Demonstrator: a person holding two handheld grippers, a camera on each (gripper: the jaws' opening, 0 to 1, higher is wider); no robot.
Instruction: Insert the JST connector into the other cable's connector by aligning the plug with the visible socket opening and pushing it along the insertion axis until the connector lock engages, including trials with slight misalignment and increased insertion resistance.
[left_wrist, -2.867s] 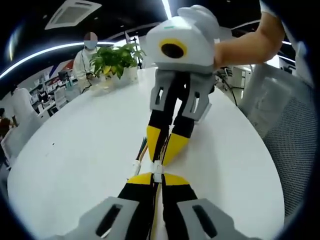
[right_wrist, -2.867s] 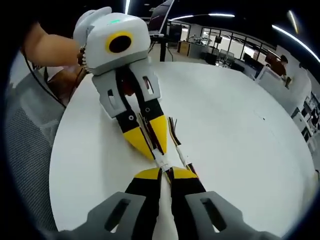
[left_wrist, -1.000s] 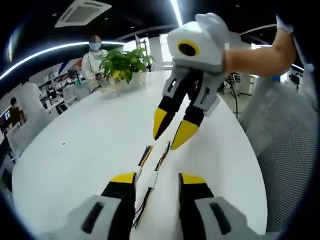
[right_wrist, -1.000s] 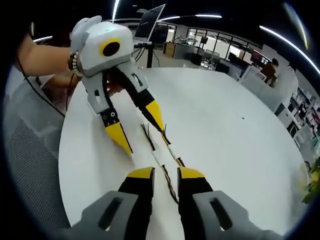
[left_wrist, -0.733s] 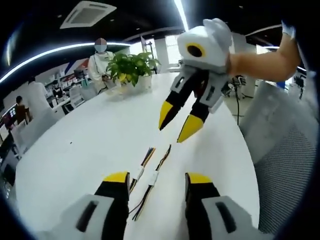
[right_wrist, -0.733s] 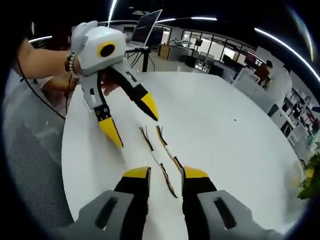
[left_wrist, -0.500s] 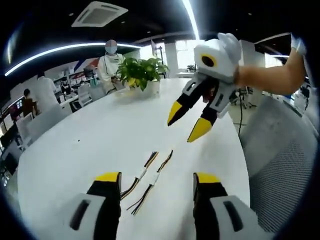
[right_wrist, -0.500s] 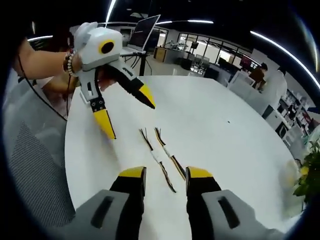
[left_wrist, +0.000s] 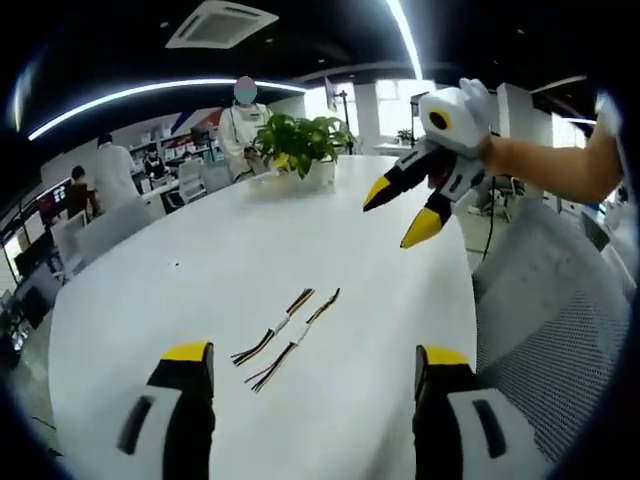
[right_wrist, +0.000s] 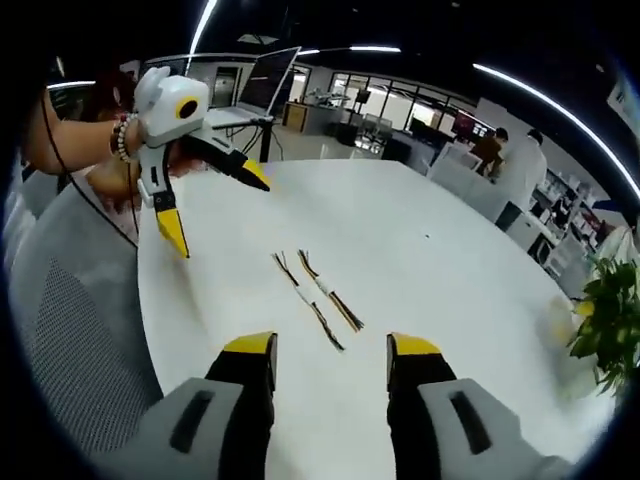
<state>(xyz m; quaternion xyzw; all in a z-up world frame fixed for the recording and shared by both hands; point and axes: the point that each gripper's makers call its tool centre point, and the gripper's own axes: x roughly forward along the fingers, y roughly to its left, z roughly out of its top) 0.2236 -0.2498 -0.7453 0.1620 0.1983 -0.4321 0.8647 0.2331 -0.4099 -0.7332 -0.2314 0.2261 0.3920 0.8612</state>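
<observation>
Both grippers, left (left_wrist: 310, 362) and right (right_wrist: 330, 352), hung wide open and empty above two cables (left_wrist: 285, 328) lying side by side on the bench (left_wrist: 180, 280).

A wide white counter (left_wrist: 200, 260) with a rounded edge spreads across both views. At its far end in the left gripper view stands a leafy green plant (left_wrist: 298, 140) in a pale pot; the plant (right_wrist: 608, 325) also shows at the right edge of the right gripper view. Behind the plant a person in white (left_wrist: 243, 120) stands, and more people (left_wrist: 108, 170) sit among desks farther left. A grey mesh chair (left_wrist: 545, 330) sits beside the counter's right side, seen also as a chair (right_wrist: 80, 330) at left in the right gripper view. A laptop (right_wrist: 262, 75) on a stand rises beyond the counter. Strip lights (right_wrist: 560, 95) and a ceiling vent (left_wrist: 222, 22) run overhead.
</observation>
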